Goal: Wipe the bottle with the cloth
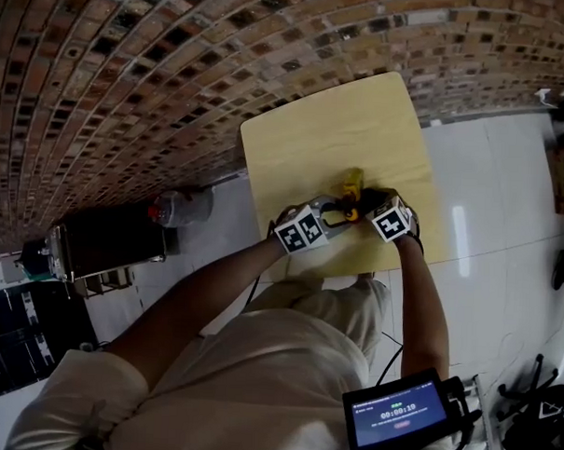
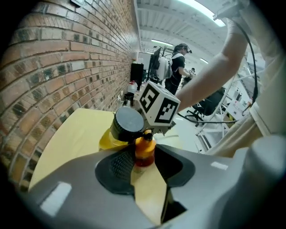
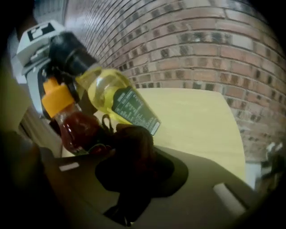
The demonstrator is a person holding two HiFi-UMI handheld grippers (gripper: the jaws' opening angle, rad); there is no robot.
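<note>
Bottle [image 2: 144,152], orange cap, red contents, upright on table [image 1: 361,120], clamped in left gripper [image 2: 142,166]. Right gripper [image 3: 127,169] pinches dark cloth [image 3: 132,138], wad just beside bottle's lower body. Yellow bottle [image 3: 111,96] right behind bottle.

Beyond the yellow bottle [image 1: 352,183], bare table [image 1: 333,119] runs to the brick wall [image 1: 177,56]. On the yellow bottle's near side, the left gripper [image 2: 143,154], right gripper [image 3: 134,154] and orange-capped bottle [image 2: 144,150] crowd close.

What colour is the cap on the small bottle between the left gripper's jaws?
The cap is orange, clearest in the left gripper view.
</note>
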